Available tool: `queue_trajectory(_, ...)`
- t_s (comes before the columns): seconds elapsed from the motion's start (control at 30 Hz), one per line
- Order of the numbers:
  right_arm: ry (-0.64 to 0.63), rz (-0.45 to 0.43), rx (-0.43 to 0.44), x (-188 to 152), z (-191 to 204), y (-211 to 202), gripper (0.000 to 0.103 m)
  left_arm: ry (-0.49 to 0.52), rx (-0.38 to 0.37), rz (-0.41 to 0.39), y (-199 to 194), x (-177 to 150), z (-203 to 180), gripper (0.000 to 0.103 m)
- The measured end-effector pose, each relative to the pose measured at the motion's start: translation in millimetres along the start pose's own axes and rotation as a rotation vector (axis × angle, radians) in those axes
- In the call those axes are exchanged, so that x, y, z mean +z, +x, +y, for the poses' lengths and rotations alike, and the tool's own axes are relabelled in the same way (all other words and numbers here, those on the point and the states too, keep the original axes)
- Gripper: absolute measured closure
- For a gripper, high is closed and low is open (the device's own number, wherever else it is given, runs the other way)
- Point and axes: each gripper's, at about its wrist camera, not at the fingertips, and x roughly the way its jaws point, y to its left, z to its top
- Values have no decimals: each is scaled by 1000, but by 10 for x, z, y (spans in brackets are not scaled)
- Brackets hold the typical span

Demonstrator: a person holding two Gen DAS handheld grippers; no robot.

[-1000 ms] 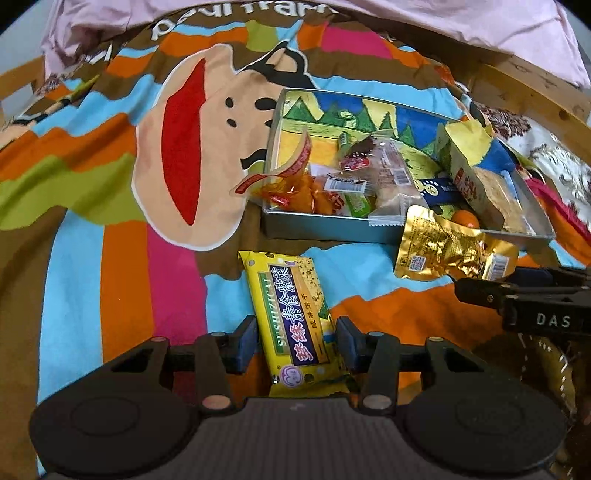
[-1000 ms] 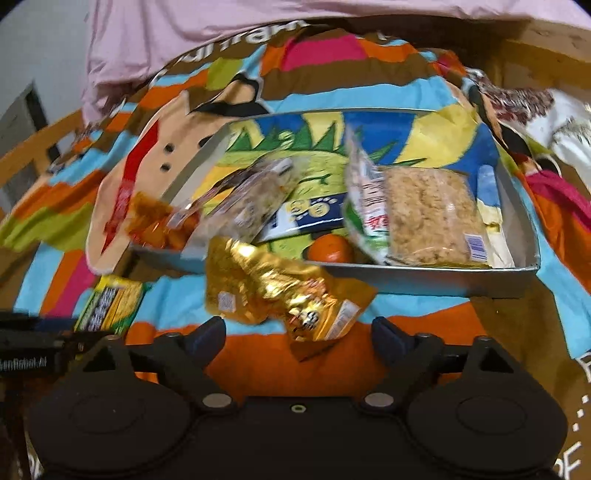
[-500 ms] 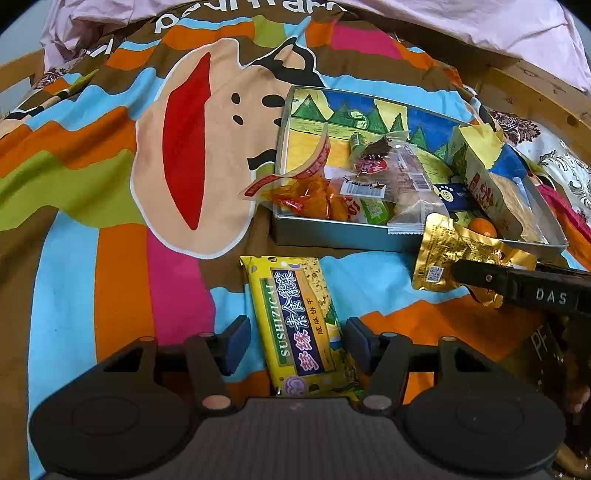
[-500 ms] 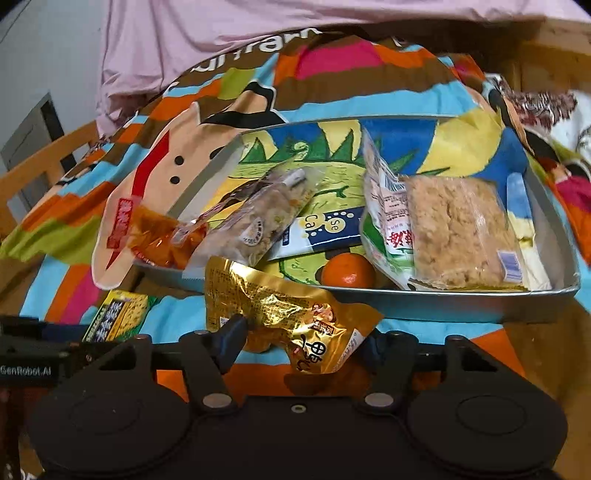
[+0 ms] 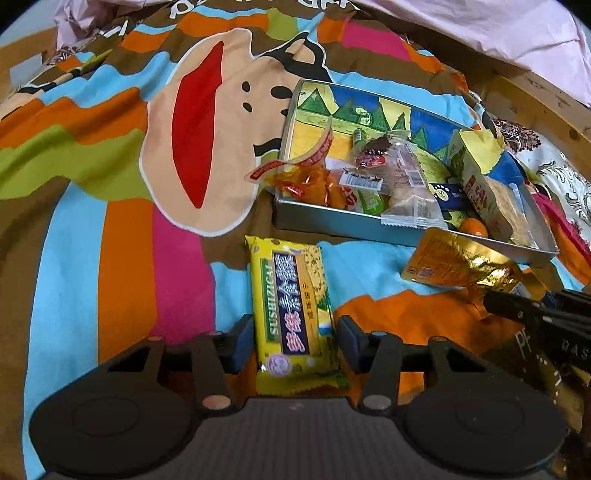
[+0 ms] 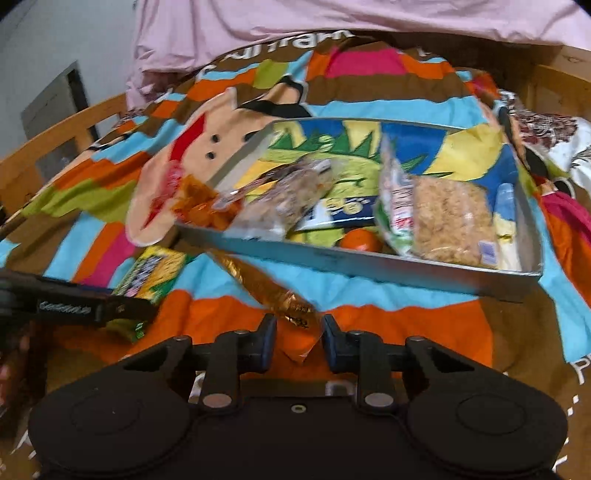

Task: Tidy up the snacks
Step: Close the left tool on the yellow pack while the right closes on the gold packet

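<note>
A metal tin tray (image 5: 332,223) with a painted floor sits on the striped blanket and holds several snacks: orange candies (image 5: 314,184), clear-wrapped pastries, a rice cracker pack (image 6: 450,221) and a small orange (image 6: 360,240). A yellow biscuit packet (image 5: 291,310) lies between the fingers of my left gripper (image 5: 295,341), whose jaws stand at its sides. My right gripper (image 6: 298,341) has narrowed its jaws around the corner of a gold foil packet (image 6: 266,284), which also shows in the left wrist view (image 5: 458,266) in front of the tray.
The colourful cartoon blanket (image 5: 110,221) covers the bed. A pink sheet (image 6: 295,26) lies at the back. A wooden bed rail (image 6: 55,147) runs along the left, and a patterned cloth (image 5: 554,177) lies to the tray's right.
My right gripper's jaws have closed in on the gold packet's corner and the packet has shifted and tilted. My left gripper has stayed around the yellow packet, moving forward slightly.
</note>
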Motion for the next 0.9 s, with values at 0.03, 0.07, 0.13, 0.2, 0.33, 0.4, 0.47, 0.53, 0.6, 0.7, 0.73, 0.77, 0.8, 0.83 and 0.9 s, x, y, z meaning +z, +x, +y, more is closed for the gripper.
queue_trajectory(0.03, -16, 5, 12, -9, 30, -23, 70, -1, -2, 4, -16, -12, -7, 50)
queue_trajectory(0.07, -35, 8, 20, -13, 61, -38, 63, -2, -4, 7, -30, -21, -12, 50)
queue_trajectory(0.13, -69, 7, 27, -21, 112, -51, 48, -4, -6, 11, -49, -33, -14, 50)
queue_trajectory(0.2, -78, 2, 40, -19, 121, -49, 39, -8, -7, 13, -43, -29, -3, 50)
queue_trajectory(0.33, -89, 25, 109, 37, 85, 19, 16, -24, -15, 18, -9, 0, 24, 50)
queue_trajectory(0.4, -108, 31, 134, 69, 71, 65, 16, -19, -12, 17, 14, 21, 26, 48)
queue_trajectory(0.47, -132, 30, 141, 99, 63, 123, 14, -3, -5, 14, 45, 41, 21, 46)
queue_trajectory(0.53, -158, 35, 146, 123, 56, 200, 13, 14, -2, 9, 69, 51, 11, 45)
queue_trajectory(0.6, -176, 62, 139, 131, 54, 309, 15, 30, 1, 5, 86, 57, -5, 43)
queue_trajectory(0.7, -189, 102, 157, 103, 91, 414, 35, 36, -1, 2, 117, 67, -7, 42)
queue_trajectory(0.73, -212, 106, 154, 86, 129, 424, 38, 35, -2, 2, 127, 67, -7, 42)
queue_trajectory(0.77, -252, 99, 137, 65, 190, 409, 39, 34, -4, 2, 129, 65, -4, 42)
queue_trajectory(0.8, -278, 90, 127, 53, 234, 389, 40, 34, -2, 1, 129, 66, -5, 44)
queue_trajectory(0.83, -294, 83, 120, 45, 263, 370, 42, 36, 8, -1, 128, 67, -11, 46)
queue_trajectory(0.9, -308, 72, 107, 33, 294, 338, 44, 37, 11, -1, 124, 64, -13, 49)
